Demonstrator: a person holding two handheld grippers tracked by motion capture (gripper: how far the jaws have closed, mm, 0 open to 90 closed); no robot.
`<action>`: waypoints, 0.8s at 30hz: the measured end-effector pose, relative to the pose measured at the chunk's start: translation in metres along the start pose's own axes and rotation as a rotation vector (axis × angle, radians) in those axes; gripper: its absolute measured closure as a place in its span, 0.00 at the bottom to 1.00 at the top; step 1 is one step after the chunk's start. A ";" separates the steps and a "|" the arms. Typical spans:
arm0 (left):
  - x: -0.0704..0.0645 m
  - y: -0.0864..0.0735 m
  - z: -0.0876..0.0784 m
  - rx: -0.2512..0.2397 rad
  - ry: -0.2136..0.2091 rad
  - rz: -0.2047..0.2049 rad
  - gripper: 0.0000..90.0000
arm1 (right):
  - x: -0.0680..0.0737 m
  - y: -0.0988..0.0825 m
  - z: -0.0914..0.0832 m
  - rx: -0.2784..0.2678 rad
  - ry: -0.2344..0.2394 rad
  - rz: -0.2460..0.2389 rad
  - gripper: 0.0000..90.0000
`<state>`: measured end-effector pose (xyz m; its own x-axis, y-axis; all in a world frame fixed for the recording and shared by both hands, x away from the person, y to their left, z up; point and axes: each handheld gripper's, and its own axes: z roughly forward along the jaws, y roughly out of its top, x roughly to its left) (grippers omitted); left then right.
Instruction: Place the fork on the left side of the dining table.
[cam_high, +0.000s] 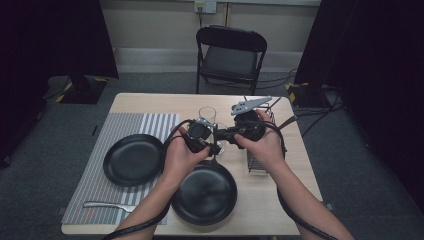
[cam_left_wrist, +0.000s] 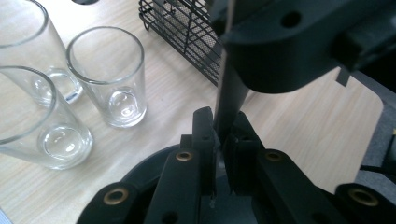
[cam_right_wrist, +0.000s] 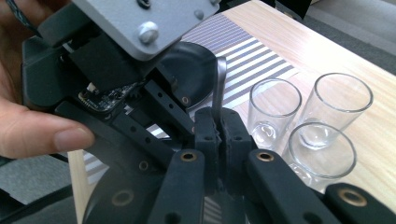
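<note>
On the striped placemat (cam_high: 145, 125) at the left, a black plate (cam_high: 133, 160) lies above a fork (cam_high: 107, 204). Right of the placemat, near the table's front edge, sits a second black plate (cam_high: 205, 192). Just above this plate the left gripper (cam_high: 214, 148) and the right gripper (cam_high: 220, 134) meet, each in a hand. Between them is a thin grey utensil (cam_left_wrist: 229, 100), probably a knife or a spoon handle, though its ends are hidden. In the left gripper view the jaws are clamped together on its lower part; in the right gripper view the jaws pinch the same strip (cam_right_wrist: 218, 84). Three clear glasses (cam_left_wrist: 108, 74) stand just behind the grippers, and a black wire rack (cam_high: 256, 162) sits right of the second plate.
</note>
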<state>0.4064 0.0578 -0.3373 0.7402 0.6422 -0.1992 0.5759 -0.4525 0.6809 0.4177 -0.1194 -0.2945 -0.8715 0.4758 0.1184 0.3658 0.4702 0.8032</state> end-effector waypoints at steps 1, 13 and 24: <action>0.000 0.000 0.000 0.007 -0.003 -0.003 0.93 | 0.000 0.000 0.000 -0.003 0.004 0.006 0.97; -0.001 0.000 -0.002 0.037 -0.018 -0.018 0.94 | 0.000 -0.003 0.001 -0.030 -0.007 0.001 0.88; 0.001 -0.001 -0.003 0.044 -0.017 -0.026 0.94 | -0.009 -0.012 -0.017 -0.088 -0.064 0.015 0.63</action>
<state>0.4056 0.0610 -0.3357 0.7305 0.6436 -0.2282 0.6090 -0.4628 0.6442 0.4154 -0.1416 -0.2951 -0.8426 0.5300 0.0958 0.3462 0.3967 0.8502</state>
